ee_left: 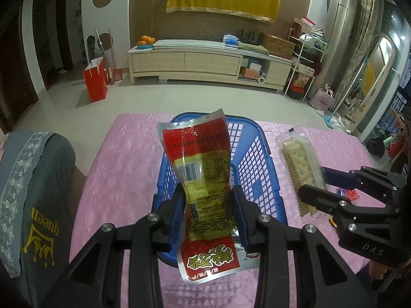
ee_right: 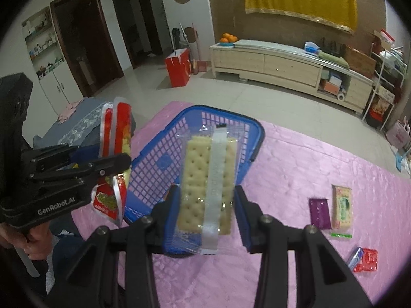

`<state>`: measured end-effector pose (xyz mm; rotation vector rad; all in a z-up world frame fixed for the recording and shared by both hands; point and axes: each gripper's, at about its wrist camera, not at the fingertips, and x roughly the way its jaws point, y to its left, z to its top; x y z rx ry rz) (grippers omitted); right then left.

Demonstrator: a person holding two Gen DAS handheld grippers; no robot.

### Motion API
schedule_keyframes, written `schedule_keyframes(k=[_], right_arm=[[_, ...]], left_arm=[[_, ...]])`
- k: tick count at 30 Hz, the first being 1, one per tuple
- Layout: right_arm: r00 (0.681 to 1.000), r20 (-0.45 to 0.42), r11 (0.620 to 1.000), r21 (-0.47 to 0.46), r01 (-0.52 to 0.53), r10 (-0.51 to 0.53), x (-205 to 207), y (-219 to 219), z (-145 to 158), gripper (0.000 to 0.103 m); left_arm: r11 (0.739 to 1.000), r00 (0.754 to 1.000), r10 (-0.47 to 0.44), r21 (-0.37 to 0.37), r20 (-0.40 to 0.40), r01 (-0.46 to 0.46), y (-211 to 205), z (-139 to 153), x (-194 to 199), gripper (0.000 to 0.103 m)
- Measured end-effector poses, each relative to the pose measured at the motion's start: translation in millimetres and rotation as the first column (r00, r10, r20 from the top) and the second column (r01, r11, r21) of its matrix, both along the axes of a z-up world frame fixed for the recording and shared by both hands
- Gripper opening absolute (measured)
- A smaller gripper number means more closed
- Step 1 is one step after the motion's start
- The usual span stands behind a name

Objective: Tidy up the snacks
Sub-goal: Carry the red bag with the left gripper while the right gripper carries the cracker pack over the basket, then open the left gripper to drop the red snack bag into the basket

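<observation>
Red and yellow foil marks the long snack pouch that the left gripper pinches across its waist in the left wrist view, the blue-padded jaws narrowed onto it so the film creases between them. The pouch stands up over the blue plastic lattice basket on the pink quilted table cover; a barcode and small print run across its yellow part, too fine to read, and large yellow characters sit on the red end nearest the camera. To the right, the right gripper grips a clear-wrapped pack of pale crackers, held above the cover, and the letters "DAS" show on its black body. A grey cloth at the left bears a gold crown and the word "queen". From the right wrist view, the right gripper is partly closed on the cracker pack, its pads pressing both long sides; a white seam strip runs down the clear wrapper, and the pack hangs above the basket. At the left, the left gripper, lettered "GenRobot.AI", clamps the foil pouch, seen edge-on. On the pink cover to the right lie a purple packet, a cream and green packet and a small red wrapper.
</observation>
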<state>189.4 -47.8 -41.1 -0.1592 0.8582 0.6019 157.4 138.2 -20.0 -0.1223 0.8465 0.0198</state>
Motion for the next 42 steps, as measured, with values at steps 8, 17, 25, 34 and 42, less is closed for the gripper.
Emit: schedule_keyframes(k=[8, 17, 25, 34, 42], right_arm=[[1.000, -0.021, 1.000, -0.025, -0.014, 0.014, 9.0, 17.7, -15.1, 0.046], [0.998, -0.055, 0.999, -0.039, -0.002, 0.000, 29.8, 18.1, -31.9, 0.046], [0.996, -0.085, 0.999, -0.038, 0.015, -0.018, 33.0, 10.2, -40.6, 0.046], [0.997, -0.067, 0.999, -0.033, 0.038, -0.040, 25.0, 1.2, -27.3, 0.046], [0.999, -0.039, 1.000, -0.019, 0.022, -0.023, 14.5, 6.4, -11.0, 0.046]], left_arm=[[1.000, 0.999, 0.000, -0.009, -0.039, 0.000, 5.7, -20.7, 19.1, 0.034], [1.000, 0.995, -0.025, 0.005, -0.100, 0.026, 4.7, -55.1, 45.0, 0.034], [0.999, 0.985, -0.045, 0.010, -0.165, 0.047, -1.9, -74.2, 51.5, 0.039], [0.999, 0.984, -0.022, -0.028, -0.176, 0.017, 5.6, -69.8, 40.6, 0.068], [1.000, 0.993, 0.004, -0.028, -0.114, -0.007, 9.4, -39.5, 21.1, 0.068]])
